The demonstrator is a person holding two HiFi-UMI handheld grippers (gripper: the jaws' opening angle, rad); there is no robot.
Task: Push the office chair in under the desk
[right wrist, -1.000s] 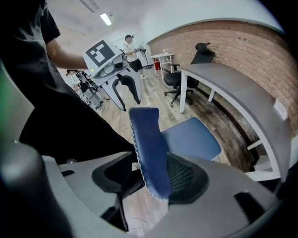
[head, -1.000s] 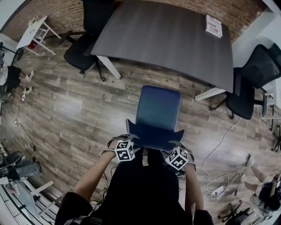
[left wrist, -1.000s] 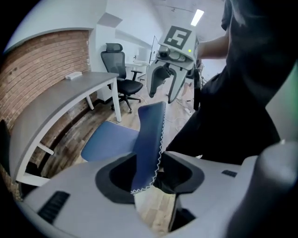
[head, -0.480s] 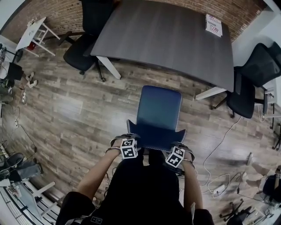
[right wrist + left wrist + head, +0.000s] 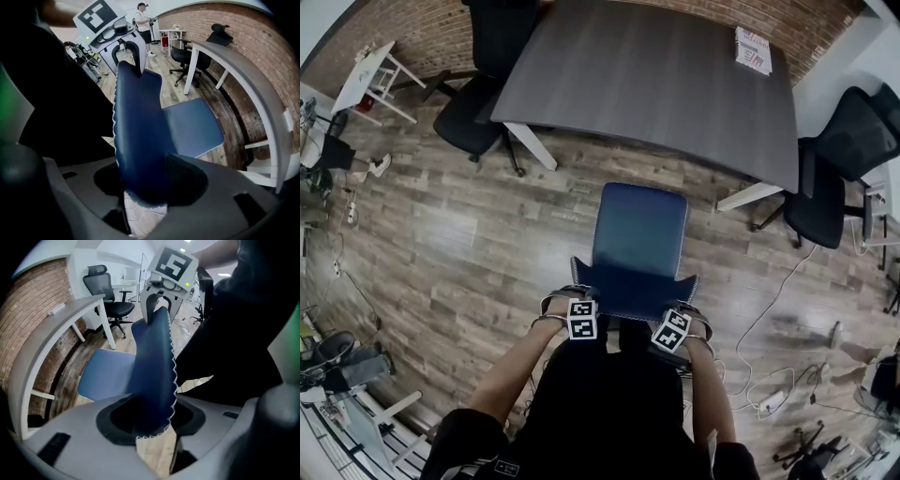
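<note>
A blue office chair stands on the wood floor short of the grey desk [image 5: 675,84], its seat [image 5: 639,225] toward the desk and its backrest [image 5: 633,291] toward me. My left gripper [image 5: 581,300] is at the backrest's left top corner and my right gripper [image 5: 680,309] at the right one. In the left gripper view the backrest [image 5: 154,366] runs between the jaws, which are closing on it. In the right gripper view the backrest [image 5: 138,136] likewise fills the closing jaws. The seat [image 5: 192,126] and the desk's edge [image 5: 248,75] lie beyond.
Black office chairs stand at the desk's far left [image 5: 473,108] and right end [image 5: 839,159]. A booklet [image 5: 753,52] lies on the desk. Cables and a power strip [image 5: 764,403] trail on the floor at the right. White desk legs [image 5: 530,145] angle down at each side.
Both grippers have shifted a little inward along the backrest's top, the left one more. The chair stands almost where it was.
</note>
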